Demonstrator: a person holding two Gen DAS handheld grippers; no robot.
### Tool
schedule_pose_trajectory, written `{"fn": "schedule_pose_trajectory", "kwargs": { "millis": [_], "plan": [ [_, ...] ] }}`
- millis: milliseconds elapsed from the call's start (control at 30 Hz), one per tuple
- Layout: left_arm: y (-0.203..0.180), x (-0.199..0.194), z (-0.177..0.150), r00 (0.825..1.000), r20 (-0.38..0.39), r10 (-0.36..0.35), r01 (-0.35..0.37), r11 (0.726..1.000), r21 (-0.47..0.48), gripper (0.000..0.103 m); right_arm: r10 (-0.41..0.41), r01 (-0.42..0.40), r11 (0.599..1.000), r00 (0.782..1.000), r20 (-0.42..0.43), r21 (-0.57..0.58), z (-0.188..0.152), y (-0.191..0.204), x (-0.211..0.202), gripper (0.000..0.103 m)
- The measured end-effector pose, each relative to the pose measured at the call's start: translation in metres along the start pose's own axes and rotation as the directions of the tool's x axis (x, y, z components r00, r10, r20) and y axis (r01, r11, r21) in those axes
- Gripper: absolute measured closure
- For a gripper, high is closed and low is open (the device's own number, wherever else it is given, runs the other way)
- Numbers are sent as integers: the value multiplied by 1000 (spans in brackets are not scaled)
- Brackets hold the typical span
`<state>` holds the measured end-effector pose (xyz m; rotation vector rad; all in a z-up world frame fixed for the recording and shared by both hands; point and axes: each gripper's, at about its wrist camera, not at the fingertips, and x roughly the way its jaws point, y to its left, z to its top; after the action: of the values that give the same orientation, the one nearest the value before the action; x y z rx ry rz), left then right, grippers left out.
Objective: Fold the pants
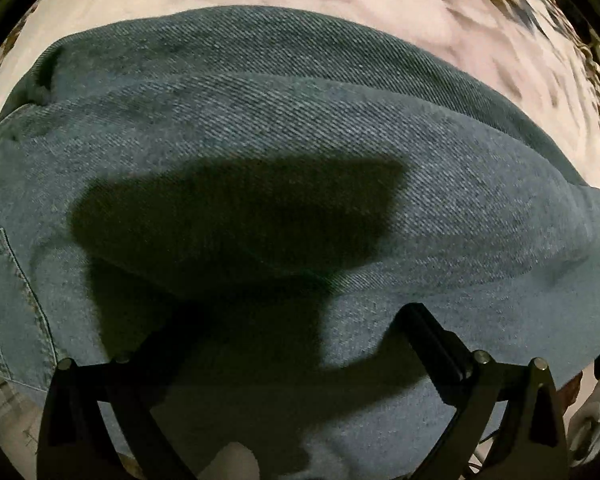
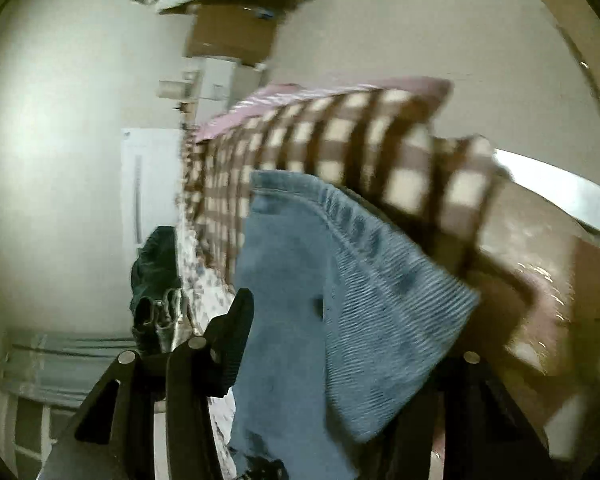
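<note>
Presently, item one: the pants [image 1: 300, 128], blue denim, lay spread over a pale patterned bedcover [image 1: 380, 12] in the left wrist view, filling nearly all of it. I noted a layered edge across the upper part, one ply of denim lying over another, and a stitched pocket [image 1: 8, 300] at the left margin. From that I judged at least one fold already made, though I could not tell which.

Item two: in the right wrist view, a length of the same denim [image 2: 300, 320] hung lifted off the bed, its hemmed edge uppermost, with a checked brown-and-cream blanket [image 2: 340, 152] behind it. That view was blurred.

Item three: the left tool [image 1: 300, 340] stood wide apart above the denim, holding nothing, its shadow falling on the cloth.

Item four: the right tool [image 2: 324, 360] had the raised cloth running between its fingers; one finger [image 2: 232, 332] showed at the cloth's left, the other was hidden behind the denim. I took it to be clamped on the cloth, since the fabric hung from it.

Remaining, by my reckoning: laying the lifted section over, then smoothing and squaring the stack.
</note>
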<state>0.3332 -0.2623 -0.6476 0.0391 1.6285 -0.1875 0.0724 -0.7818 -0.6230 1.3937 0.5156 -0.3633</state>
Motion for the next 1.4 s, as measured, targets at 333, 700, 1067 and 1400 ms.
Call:
{"fn": "schedule_pose_trajectory", "kwargs": {
  "millis": [333, 700, 1067, 1400],
  "plan": [
    [3, -40, -25, 990, 131, -58, 56, 998, 20, 0, -96, 109, 978, 992, 78, -178, -35, 69, -17, 96],
    [102, -134, -52, 950, 265, -163, 193, 977, -90, 0, -55, 10, 870, 995, -78, -493, -189, 230, 11, 96],
    [240, -121, -77, 963, 262, -63, 125, 966, -227, 0, -402, 20, 644, 859, -316, -764, -436, 199, 186, 93],
    [265, -123, -68, 949, 300, -100, 183, 947, -263, 0, -434, -109, 689, 729, -529, -716, -480, 198, 191, 34]
  ]
}}
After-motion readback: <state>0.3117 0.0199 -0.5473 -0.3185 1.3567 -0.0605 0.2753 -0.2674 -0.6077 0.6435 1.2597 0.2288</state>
